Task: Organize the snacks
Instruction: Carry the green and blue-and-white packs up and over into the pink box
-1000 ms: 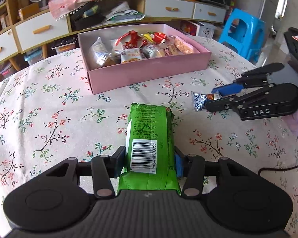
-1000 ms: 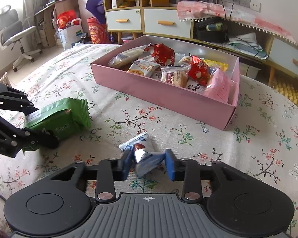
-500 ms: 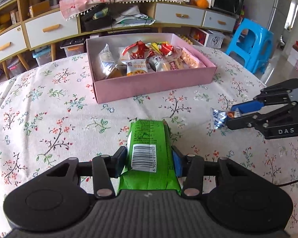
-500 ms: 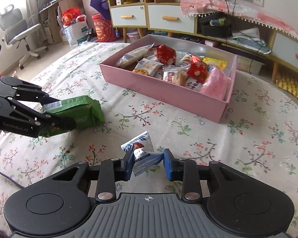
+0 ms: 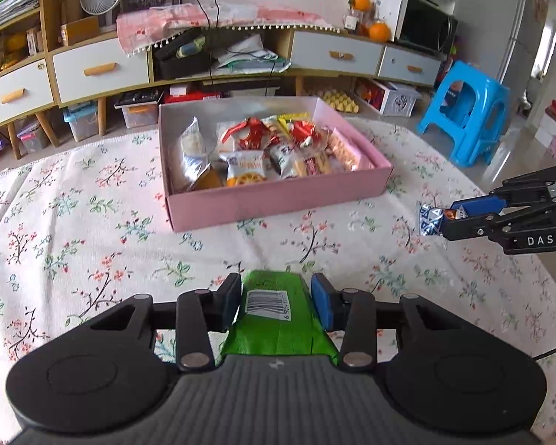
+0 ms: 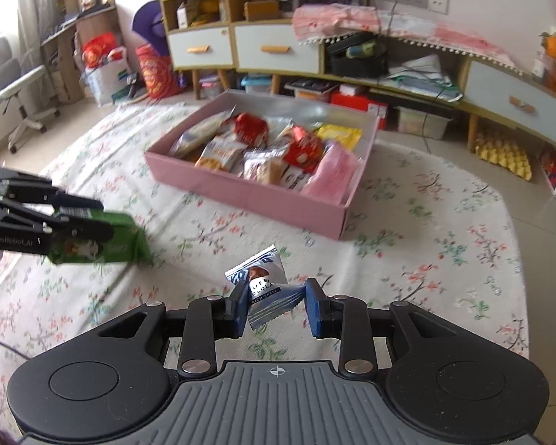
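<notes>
Left wrist view: left gripper (image 5: 276,298) clamped on green snack packet (image 5: 274,319), raised above floral tablecloth (image 5: 74,230); right gripper (image 6: 274,307) pinching chocolate sachet (image 6: 263,289); carry step judged underway; next, release into pink box (image 5: 278,200) ahead.

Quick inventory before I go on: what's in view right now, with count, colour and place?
Green snack pack: one, green, in the left claw above the table.
Chocolate wafer packet: one, blue and white, in the right claw.
Pink box: one, pink, far side of the table, lid off.
Snacks in the box: about ten, red, yellow, white, pink.
Tablecloth: one, white floral, covers the table.
Stool: one, blue, on the floor to the right.
Left claw: one, black, shut.
Right claw: one, black, shut.
</notes>
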`<action>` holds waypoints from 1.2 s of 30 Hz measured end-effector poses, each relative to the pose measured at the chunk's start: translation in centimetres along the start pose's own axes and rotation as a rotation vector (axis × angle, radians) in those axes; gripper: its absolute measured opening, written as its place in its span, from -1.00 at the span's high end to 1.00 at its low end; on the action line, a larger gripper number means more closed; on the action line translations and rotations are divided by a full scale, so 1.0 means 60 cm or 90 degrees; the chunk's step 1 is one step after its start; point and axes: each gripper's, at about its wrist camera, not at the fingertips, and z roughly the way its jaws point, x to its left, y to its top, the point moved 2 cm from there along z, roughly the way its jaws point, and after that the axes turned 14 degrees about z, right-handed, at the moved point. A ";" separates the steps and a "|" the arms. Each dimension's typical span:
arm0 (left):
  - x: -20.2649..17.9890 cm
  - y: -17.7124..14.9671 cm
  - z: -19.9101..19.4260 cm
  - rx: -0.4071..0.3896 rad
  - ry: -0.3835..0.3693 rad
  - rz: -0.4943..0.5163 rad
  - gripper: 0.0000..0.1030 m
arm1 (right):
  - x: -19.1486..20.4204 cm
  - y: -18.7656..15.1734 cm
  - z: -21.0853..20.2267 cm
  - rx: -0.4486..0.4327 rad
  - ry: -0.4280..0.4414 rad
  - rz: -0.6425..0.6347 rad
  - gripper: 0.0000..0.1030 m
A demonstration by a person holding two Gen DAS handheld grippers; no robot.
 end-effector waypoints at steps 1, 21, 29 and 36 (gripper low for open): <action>-0.001 0.003 0.000 -0.002 0.001 -0.001 0.29 | -0.002 0.003 -0.004 -0.007 0.000 0.005 0.42; -0.022 0.014 0.034 0.103 0.025 -0.051 -0.19 | 0.012 0.031 0.015 -0.004 0.015 0.048 0.42; -0.017 -0.008 0.060 0.184 0.046 -0.090 0.10 | 0.022 0.034 0.016 -0.003 0.018 0.048 0.41; 0.007 -0.005 0.039 0.141 0.026 -0.160 0.20 | 0.021 0.048 0.019 -0.013 0.018 0.065 0.41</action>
